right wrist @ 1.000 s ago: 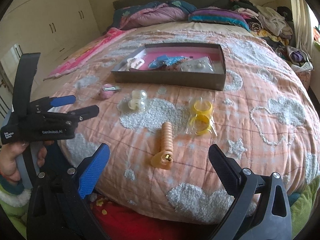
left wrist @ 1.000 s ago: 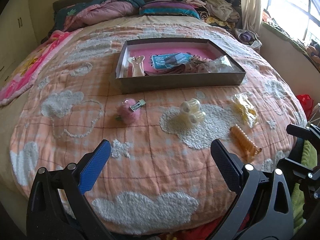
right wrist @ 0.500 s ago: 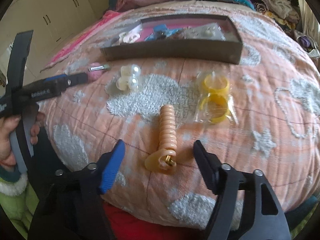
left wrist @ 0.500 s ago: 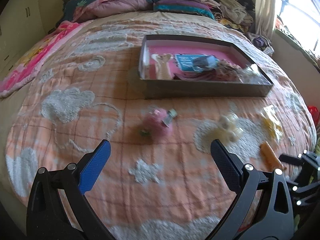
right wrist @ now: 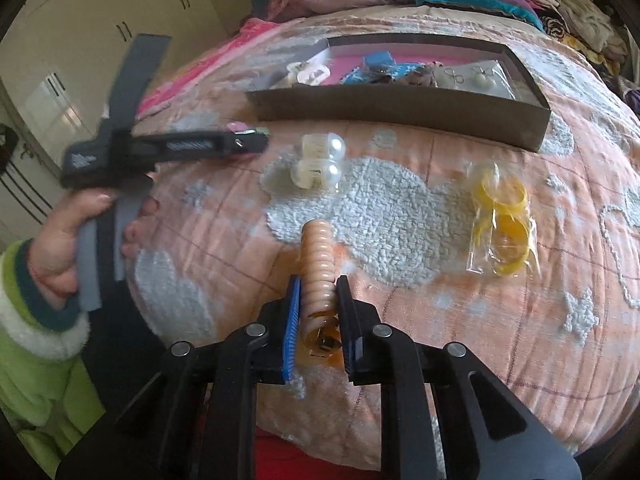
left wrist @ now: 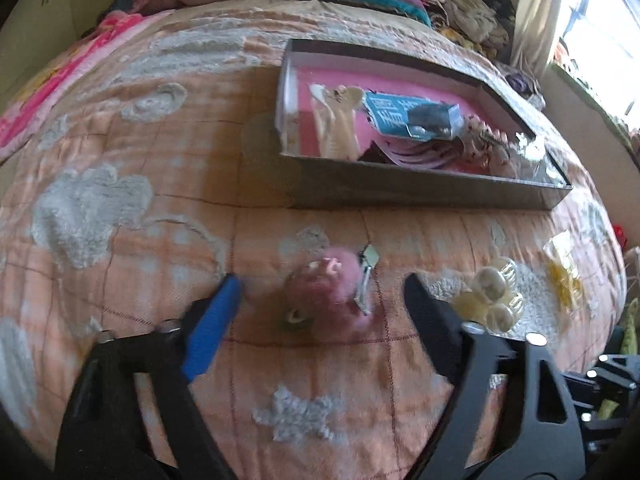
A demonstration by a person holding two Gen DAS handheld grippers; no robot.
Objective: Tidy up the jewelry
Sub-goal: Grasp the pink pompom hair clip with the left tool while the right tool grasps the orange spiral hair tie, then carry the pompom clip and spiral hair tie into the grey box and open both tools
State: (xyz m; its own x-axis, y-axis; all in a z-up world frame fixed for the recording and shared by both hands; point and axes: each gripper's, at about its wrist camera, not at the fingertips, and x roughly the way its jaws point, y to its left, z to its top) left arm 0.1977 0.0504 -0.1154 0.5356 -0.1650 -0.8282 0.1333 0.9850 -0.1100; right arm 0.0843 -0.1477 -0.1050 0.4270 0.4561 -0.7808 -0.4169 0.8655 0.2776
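Observation:
A fluffy pink hair clip (left wrist: 336,288) with a metal clasp lies on the peach quilt between the fingers of my left gripper (left wrist: 320,304). The jaws are closing, with a gap still showing on both sides of the clip. My right gripper (right wrist: 319,292) is shut on the near end of a ribbed peach hair clip (right wrist: 318,252), which rests on the quilt. The open grey box (left wrist: 420,192) with a pink lining lies beyond and holds several accessories. In the right wrist view the box (right wrist: 400,108) is at the top and a hand (right wrist: 68,232) holds the left gripper (right wrist: 256,141).
A pearl-studded clip (left wrist: 490,296) (right wrist: 320,160) lies on a white cloud patch right of the pink clip. A clear bag of yellow rings (right wrist: 500,216) (left wrist: 562,276) sits further right. Folded bedding is piled at the head of the bed, and the quilt's edge drops off close below both grippers.
Both grippers came down toward the quilt. The left one moved over the pink clip and its jaws narrowed. The right one went from wide open to shut on the ribbed peach clip.

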